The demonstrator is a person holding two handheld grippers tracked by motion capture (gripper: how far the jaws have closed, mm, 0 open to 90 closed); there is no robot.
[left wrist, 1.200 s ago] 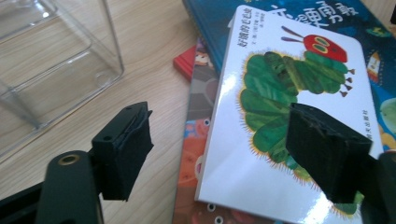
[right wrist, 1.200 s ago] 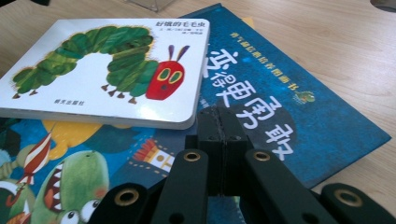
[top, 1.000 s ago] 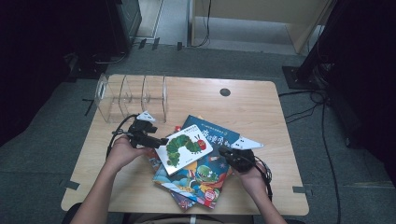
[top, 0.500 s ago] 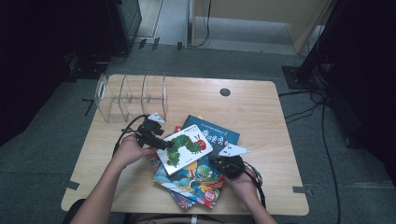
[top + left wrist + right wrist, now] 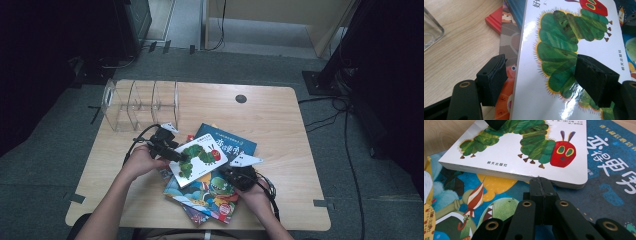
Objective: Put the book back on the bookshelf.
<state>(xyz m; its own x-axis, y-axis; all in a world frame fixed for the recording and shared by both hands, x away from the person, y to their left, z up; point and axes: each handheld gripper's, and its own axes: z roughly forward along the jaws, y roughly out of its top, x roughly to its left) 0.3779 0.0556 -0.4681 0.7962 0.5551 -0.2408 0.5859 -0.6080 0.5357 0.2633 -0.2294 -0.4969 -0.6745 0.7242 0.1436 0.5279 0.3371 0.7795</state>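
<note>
Black gripper (image 5: 540, 181) w/ brass rivets, trailing cables.

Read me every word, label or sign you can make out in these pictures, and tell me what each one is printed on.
"明天出版社": small black print on the white caterpillar board book.
"好": one large black character at that book's top edge, the rest of the title cut off.
"变得更": large pale blue characters on the dark blue picture book; the last one is cut at the picture's edge.
Red characters on the yellow strip of the colourful dinosaur book: too blurred to read.
</note>
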